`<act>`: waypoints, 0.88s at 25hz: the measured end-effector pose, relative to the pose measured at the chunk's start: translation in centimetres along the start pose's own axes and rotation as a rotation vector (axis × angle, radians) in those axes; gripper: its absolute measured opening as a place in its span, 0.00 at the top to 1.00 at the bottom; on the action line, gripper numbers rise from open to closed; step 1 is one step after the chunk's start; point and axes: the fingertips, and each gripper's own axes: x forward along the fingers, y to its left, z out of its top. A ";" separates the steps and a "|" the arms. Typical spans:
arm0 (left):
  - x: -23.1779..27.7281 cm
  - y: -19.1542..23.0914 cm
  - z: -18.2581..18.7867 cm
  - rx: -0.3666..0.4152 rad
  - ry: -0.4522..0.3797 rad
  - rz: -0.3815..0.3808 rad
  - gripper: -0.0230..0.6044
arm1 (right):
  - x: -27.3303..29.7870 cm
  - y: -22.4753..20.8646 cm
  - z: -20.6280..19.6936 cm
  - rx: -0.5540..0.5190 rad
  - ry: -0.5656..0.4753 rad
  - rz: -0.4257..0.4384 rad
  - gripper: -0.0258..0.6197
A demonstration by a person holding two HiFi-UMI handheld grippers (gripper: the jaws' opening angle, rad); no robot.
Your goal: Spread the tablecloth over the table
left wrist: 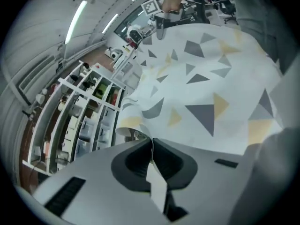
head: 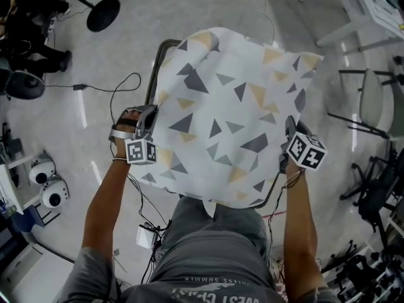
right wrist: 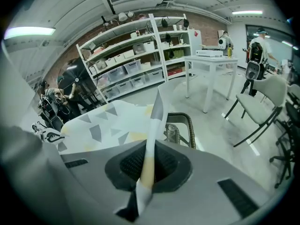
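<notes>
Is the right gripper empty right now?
No: the right gripper has its jaws closed on a fold of the tablecloth, which stands up between them in the right gripper view.

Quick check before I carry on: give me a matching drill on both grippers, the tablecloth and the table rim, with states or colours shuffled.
1 left gripper
2 right gripper
3 tablecloth
4 table rim

A dark, partly uncovered
B shut on tablecloth's right edge
C white with grey and tan triangles
D shut on tablecloth's left edge

Pairs: 1-D, 2-B, 3-C, 4-A
</notes>
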 end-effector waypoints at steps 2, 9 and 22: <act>1.1 0.3 -2.1 -0.111 0.030 0.002 0.96 | 0.3 -0.2 -0.1 -0.007 0.009 -0.009 0.94; 7.1 -0.7 -10.8 -0.879 0.145 -0.102 0.95 | 0.9 -1.0 -1.2 -0.007 0.031 -0.027 0.94; 5.2 2.8 -9.5 -1.171 0.075 -0.171 0.96 | 3.1 -8.1 -4.8 0.020 0.122 -0.134 0.90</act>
